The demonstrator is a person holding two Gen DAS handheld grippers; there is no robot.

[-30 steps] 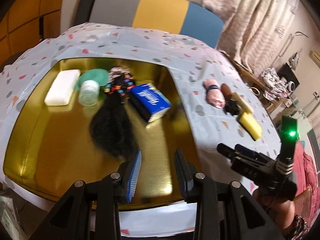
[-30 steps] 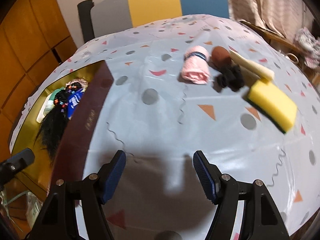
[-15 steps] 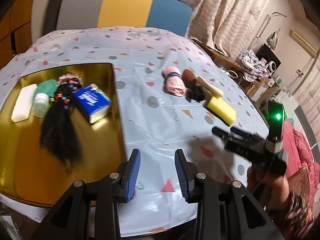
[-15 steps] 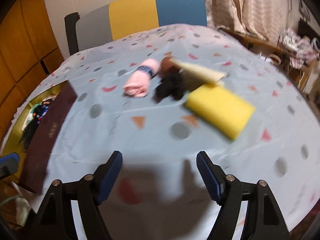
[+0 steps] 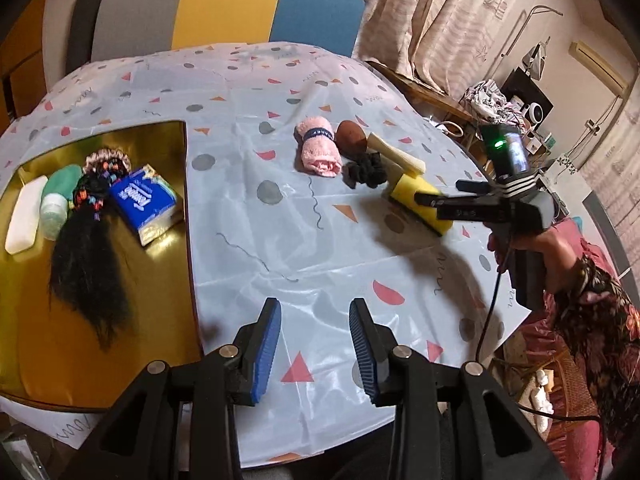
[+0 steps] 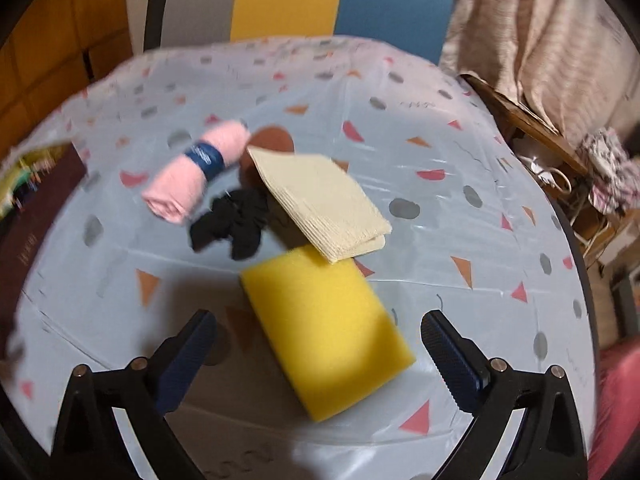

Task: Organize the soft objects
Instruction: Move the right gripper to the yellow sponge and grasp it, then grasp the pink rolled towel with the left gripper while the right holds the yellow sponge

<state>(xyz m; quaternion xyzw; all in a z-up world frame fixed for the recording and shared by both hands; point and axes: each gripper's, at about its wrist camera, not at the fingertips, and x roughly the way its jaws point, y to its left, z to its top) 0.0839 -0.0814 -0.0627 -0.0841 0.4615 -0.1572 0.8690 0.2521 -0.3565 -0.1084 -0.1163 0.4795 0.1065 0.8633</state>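
Observation:
A yellow sponge (image 6: 326,330) lies on the patterned tablecloth, between the open fingers of my right gripper (image 6: 320,344), which hovers just over it. Beyond it lie a folded cream cloth (image 6: 320,200), a black scrunchie (image 6: 232,226), a rolled pink towel (image 6: 192,176) with a blue band and a brown round pad (image 6: 272,140). In the left wrist view my left gripper (image 5: 315,354) is open and empty above the near table edge. The right gripper (image 5: 444,196) shows there over the sponge (image 5: 416,196).
A gold tray (image 5: 52,344) on the left holds a black hair piece (image 5: 86,264), a blue tissue pack (image 5: 144,200), a white case (image 5: 24,216), a small jar (image 5: 54,210) and scrunchies. A striped chair (image 5: 224,8) stands behind the table. Clutter lies off the right edge.
My left gripper swung right, from over the gold tray to over the tablecloth. My right gripper moved forward and right until the yellow sponge lies between its fingers.

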